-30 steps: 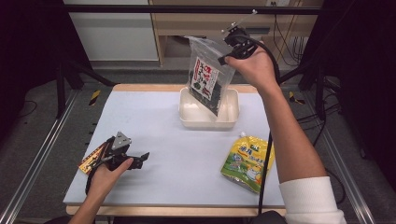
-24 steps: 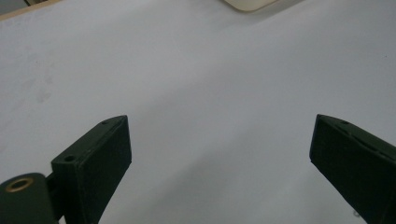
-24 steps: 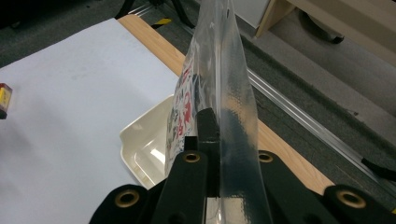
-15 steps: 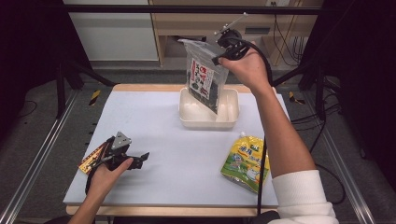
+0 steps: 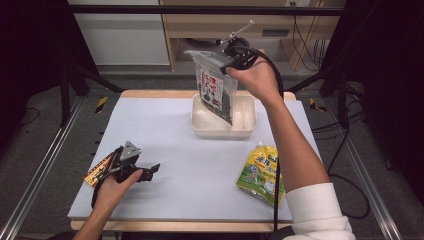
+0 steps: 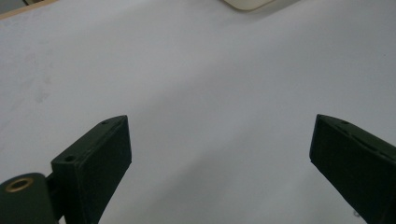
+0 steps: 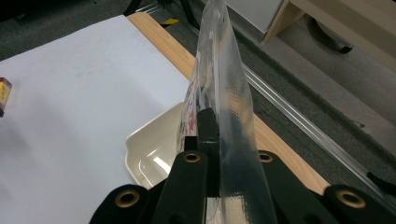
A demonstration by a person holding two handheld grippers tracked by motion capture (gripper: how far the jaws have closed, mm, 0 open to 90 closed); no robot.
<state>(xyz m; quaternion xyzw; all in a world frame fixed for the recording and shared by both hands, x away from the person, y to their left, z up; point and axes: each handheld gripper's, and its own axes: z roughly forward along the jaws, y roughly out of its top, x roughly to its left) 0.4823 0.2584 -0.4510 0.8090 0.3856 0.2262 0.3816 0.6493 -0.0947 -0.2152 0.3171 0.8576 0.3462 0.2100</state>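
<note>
My right gripper [image 5: 231, 59] is shut on the top edge of a clear packet of dark seaweed [image 5: 216, 89] with a red-and-white label. The packet hangs tilted above a cream tray [image 5: 246, 128] at the back middle of the table. In the right gripper view the packet [image 7: 224, 98] rises edge-on between the closed jaws, with the tray [image 7: 149, 151] below it. My left gripper [image 5: 150, 170] rests low at the table's front left, open, with nothing between its fingers [image 6: 93, 158]. A green and yellow pouch [image 5: 261, 169] lies flat at the front right.
A white mat [image 5: 165, 145] covers the table, with a wooden edge [image 5: 160, 93] at the back. A thin orange and yellow bar [image 5: 97, 170] lies by my left hand. Black frame rails and cables ring the table; a black cable [image 5: 276, 175] trails along my right forearm.
My right gripper has carried the seaweed packet a little left and toward me over the tray. The left gripper has stayed put.
</note>
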